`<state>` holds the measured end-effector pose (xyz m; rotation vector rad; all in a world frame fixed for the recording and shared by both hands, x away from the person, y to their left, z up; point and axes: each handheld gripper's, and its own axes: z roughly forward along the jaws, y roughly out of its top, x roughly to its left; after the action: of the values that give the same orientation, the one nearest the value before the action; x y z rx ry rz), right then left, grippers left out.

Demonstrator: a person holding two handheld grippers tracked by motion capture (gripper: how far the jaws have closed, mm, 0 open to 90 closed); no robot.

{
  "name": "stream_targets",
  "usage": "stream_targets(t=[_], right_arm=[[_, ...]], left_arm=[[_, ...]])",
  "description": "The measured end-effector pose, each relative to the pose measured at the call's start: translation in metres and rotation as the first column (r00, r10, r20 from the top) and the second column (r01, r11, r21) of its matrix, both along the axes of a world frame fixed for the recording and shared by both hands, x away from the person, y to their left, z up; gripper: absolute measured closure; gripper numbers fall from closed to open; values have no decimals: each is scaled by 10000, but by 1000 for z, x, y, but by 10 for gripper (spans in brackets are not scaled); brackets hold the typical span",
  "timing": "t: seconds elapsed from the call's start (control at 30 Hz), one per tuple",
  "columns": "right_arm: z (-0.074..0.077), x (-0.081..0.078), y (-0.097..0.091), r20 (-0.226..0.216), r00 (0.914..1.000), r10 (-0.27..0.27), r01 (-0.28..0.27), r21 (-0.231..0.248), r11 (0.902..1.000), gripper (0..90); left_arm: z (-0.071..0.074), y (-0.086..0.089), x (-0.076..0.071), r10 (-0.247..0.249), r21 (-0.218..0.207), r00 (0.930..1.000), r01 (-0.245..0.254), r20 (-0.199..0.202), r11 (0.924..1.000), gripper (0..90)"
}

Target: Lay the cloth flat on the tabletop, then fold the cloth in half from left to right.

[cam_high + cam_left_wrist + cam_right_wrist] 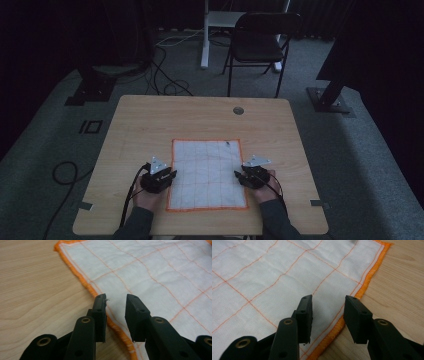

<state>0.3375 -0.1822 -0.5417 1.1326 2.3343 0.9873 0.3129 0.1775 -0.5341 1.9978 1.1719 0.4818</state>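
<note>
Wood table [150, 120] carries our cloth [207, 172] near its front edge; left gripper [170, 177] and right gripper [239, 176] gape apart at the hems; dark room blurs the chair [260, 40]

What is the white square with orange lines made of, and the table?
The white square cloth with orange stitched edging looks like woven cotton: fine weave, soft wrinkles, matte. The light wooden table shows grain lines, smooth; possibly a wood-look laminate.

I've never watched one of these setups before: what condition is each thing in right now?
Cloth: spread flat on the table, unfolded.
Left gripper: jaws open, straddling the cloth's orange hem.
Right gripper: jaws open, over the opposite hem.
Folding chair: unfolded, upright, unoccupied.
</note>
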Motion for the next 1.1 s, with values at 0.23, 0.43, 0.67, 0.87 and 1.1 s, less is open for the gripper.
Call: stream_targets(t=[0.23, 0.43, 0.67, 0.87, 1.1], right_arm=[[0, 0, 0, -8, 10000, -19, 19, 29, 10000, 590], [0, 0, 0, -27, 10000, -42, 42, 52, 10000, 589], [-1, 0, 0, -24, 10000, -57, 57, 110, 9999, 586], [-1, 0, 0, -15, 10000, -46, 46, 108, 9999, 586], [-1, -1, 0, 19, 10000, -28, 28, 80, 10000, 585]], left_arm=[[1, 3, 0, 157, -110, 9999, -157, 53, 9998, 681], [0, 4, 0, 384, -197, 9993, -384, -6, 9991, 649], [-3, 4, 7, 694, -183, 9973, -699, -235, 9974, 563], [-9, 1, 12, 768, -83, 9961, -772, -440, 9970, 529], [-10, -6, 12, 672, -81, 9972, -675, -330, 9977, 579]])
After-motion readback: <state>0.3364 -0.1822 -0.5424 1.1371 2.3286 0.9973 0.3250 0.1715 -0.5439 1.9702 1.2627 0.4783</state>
